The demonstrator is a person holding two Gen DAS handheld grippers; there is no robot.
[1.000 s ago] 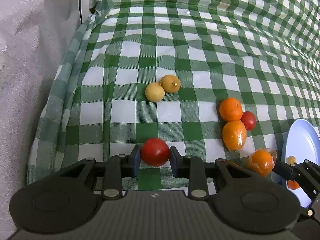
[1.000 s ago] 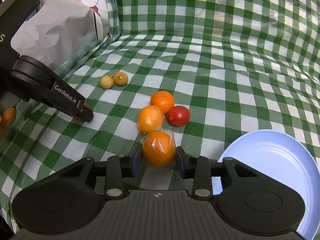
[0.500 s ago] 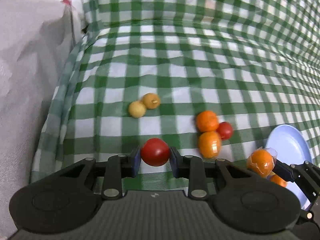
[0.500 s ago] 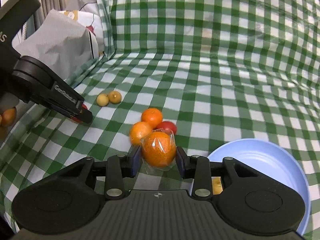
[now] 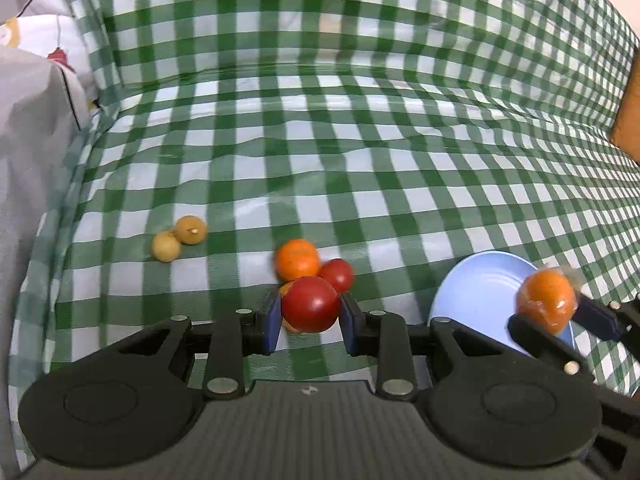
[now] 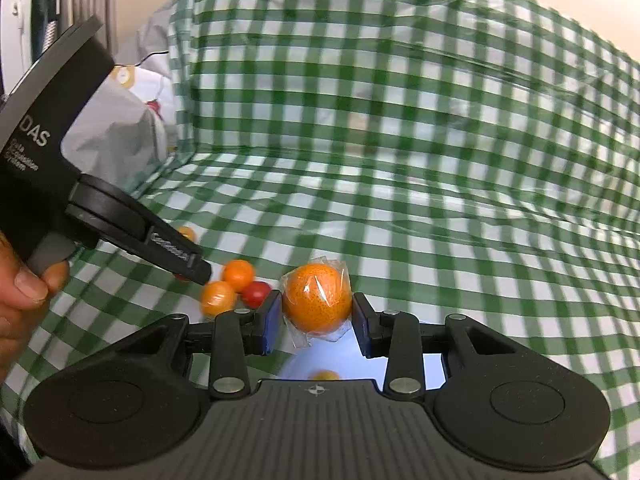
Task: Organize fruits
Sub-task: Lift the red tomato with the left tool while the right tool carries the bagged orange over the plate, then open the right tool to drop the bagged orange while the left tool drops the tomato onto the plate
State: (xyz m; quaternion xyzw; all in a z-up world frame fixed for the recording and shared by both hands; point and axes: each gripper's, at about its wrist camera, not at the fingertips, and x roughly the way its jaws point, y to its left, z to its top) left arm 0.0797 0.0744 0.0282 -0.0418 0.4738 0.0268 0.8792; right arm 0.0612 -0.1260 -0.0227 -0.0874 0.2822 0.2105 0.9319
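Observation:
My left gripper is shut on a red tomato, held above the checked cloth. My right gripper is shut on a plastic-wrapped orange and holds it over the light blue plate; the plate and that orange also show in the left wrist view. A small orange fruit lies in the plate. On the cloth lie an orange, a second tomato, another orange and two small tan fruits.
A grey and white fabric bundle lies along the left edge. The green checked cloth rises into a wall at the back. A brown object sits at the far right. A hand holds the left gripper body.
Both grippers have lifted and moved right with their fruit. The wrapped orange now hangs over the blue plate. The fruits on the cloth have stayed put.

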